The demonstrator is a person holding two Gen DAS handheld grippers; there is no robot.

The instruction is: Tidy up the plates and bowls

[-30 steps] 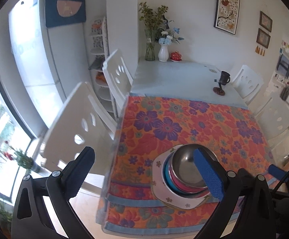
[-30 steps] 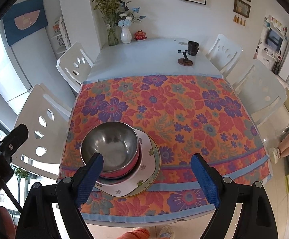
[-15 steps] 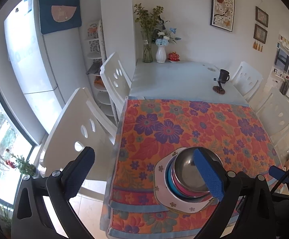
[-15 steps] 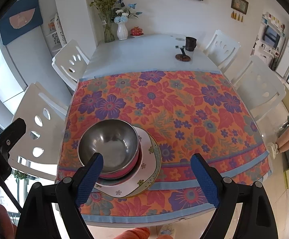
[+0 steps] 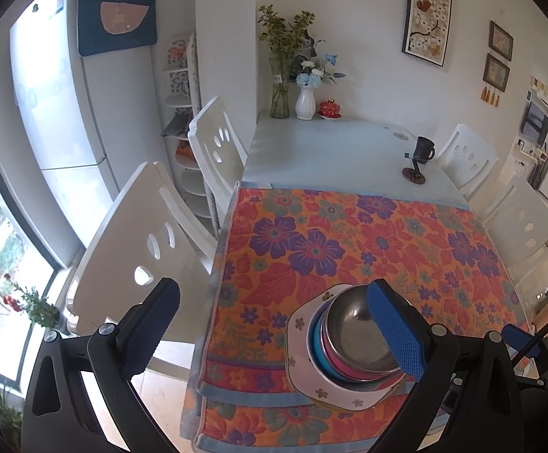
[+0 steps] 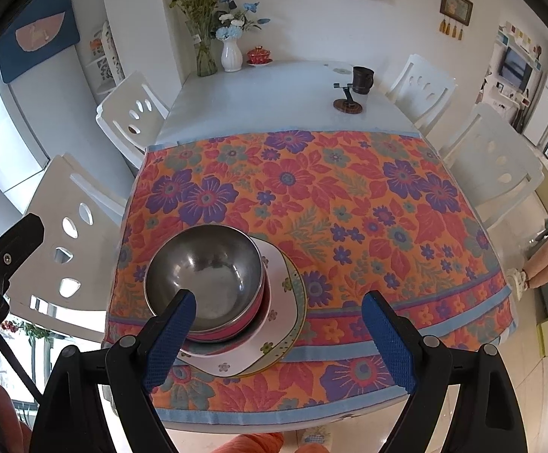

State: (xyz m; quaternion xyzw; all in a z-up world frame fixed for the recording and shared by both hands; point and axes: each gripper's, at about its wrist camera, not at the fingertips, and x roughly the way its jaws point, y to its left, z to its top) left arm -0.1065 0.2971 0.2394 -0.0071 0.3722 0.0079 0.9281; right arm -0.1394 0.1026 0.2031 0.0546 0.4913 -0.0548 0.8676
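Note:
A steel bowl (image 6: 204,275) sits nested in a pink bowl (image 6: 249,315) on a white flowered plate (image 6: 279,321), stacked near the front left of the floral cloth (image 6: 349,204). In the left wrist view the steel bowl (image 5: 353,334) rests in pink and blue bowls (image 5: 317,347) on the white plate (image 5: 304,355). My left gripper (image 5: 274,324) is open and empty, above and to the left of the stack. My right gripper (image 6: 277,330) is open and empty, above the table's front edge, its left finger over the steel bowl's rim.
White chairs (image 6: 66,222) stand along both sides of the table. A dark mug on a stand (image 6: 355,88), a white vase (image 6: 231,54) and a red lidded cup (image 6: 258,54) sit at the far end. A fridge (image 5: 66,113) stands to the left.
Both grippers have risen and drawn back a little from the stack, staying open. The stack has not moved.

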